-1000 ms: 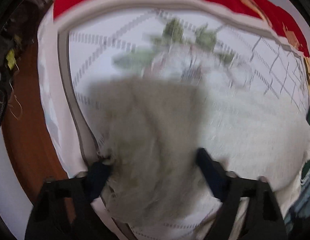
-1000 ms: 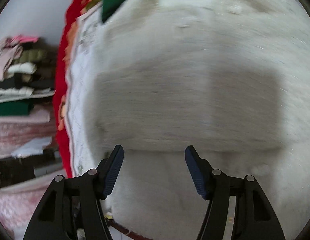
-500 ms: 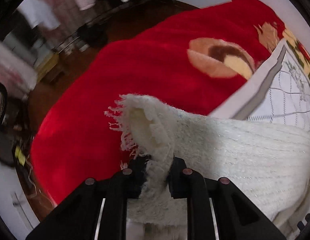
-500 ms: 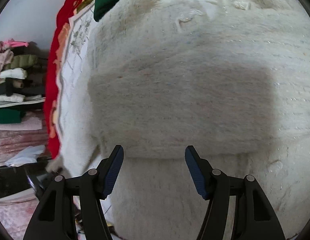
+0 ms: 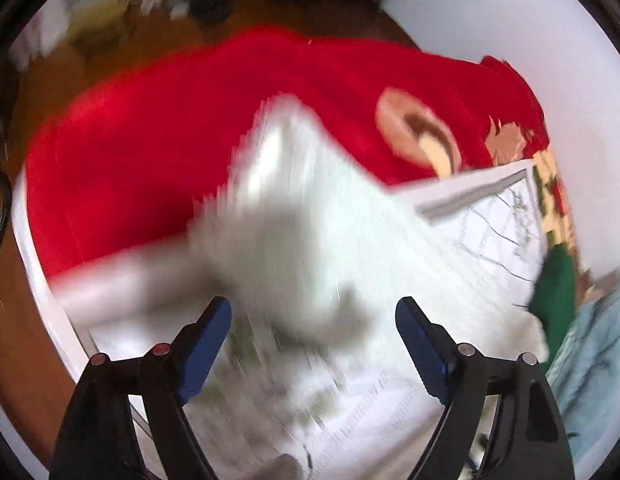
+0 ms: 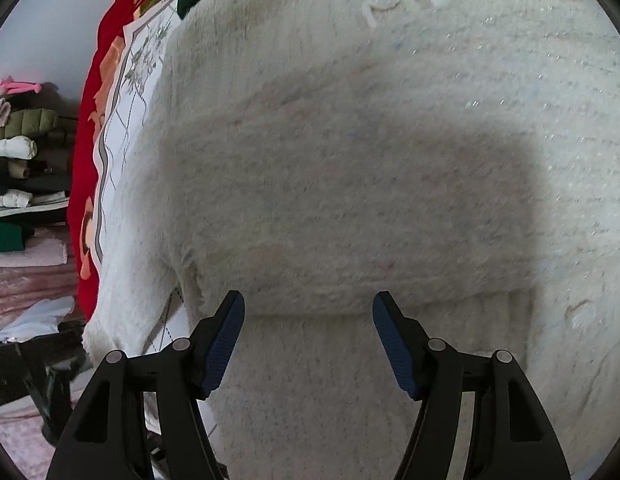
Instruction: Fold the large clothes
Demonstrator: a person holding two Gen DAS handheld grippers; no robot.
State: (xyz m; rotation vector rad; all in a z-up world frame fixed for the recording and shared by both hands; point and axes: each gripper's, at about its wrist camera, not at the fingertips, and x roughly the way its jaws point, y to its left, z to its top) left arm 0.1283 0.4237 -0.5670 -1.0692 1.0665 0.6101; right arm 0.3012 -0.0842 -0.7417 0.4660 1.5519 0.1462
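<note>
Half a second ago our left claw (image 5: 313, 340) was pinched tight on the fringed corner of the cream knit sweater (image 6: 350, 168); now its jaws have just been opening and stand wide apart, and that corner (image 5: 285, 200) is a blur in the middle of the left wrist view, beyond the blue pads (image 5: 207, 344) and, as far as we can tell, no longer touched by them (the smear makes the exact gap hard to judge). We read this as a release: the corner has been carried over and let go, so it should be dropping onto the rest of the garment. Behind it, across the upper half of that frame, lies the red blanket (image 5: 189, 140) with its floral print, and toward the right the white quilted sheet (image 5: 490, 220) with a grey border and a bit of dark green cloth (image 5: 558, 292) at the far right. In the right wrist view our right claw (image 6: 308, 340) hangs spread over the sweater, which fills nearly the whole frame and already shows a folded edge (image 6: 350, 312) running just ahead of the pads; nothing is between the jaws. Stacked clothes (image 6: 21, 152) sit at the left edge. One fold looks done; we judge the next move is smoothing or taking a fresh edge.
</note>
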